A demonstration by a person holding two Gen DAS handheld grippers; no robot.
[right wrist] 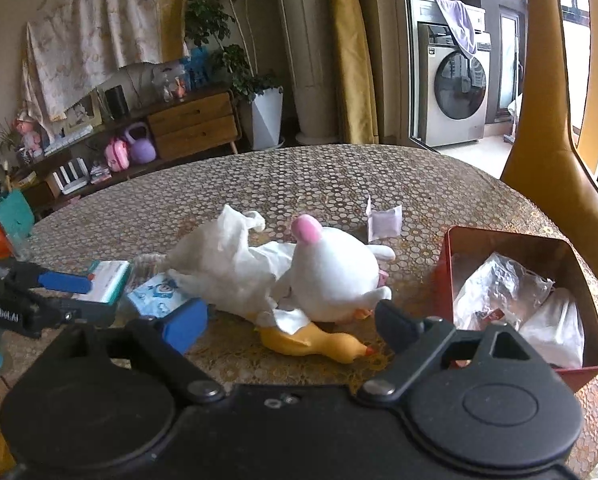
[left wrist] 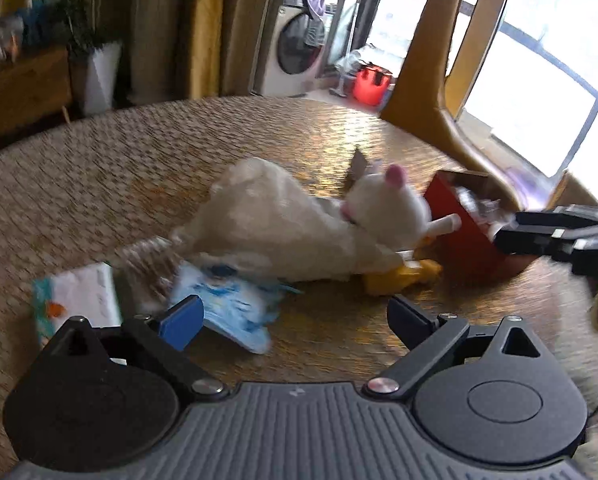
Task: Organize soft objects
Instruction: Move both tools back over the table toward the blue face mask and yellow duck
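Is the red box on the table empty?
No, the red box holds crumpled clear plastic wrap and white packets.

plush toy (right wrist: pixel 335 276) mid-table (right wrist: pixel 299 176); box (right wrist: pixel 579 372) right; tissue pack (right wrist: pixel 159 294) left.

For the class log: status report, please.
Left gripper and right gripper open, empty. White plush toy on table, outside red box. Yellow rubber chicken under it.

Behind the round table (right wrist: pixel 299 176) stand a wooden sideboard (right wrist: pixel 195 124), a potted plant (right wrist: pixel 259 112), yellow curtains (right wrist: pixel 351 52) and a washing machine (right wrist: pixel 455 92); bright daylight enters through windows (left wrist: pixel 547 64).
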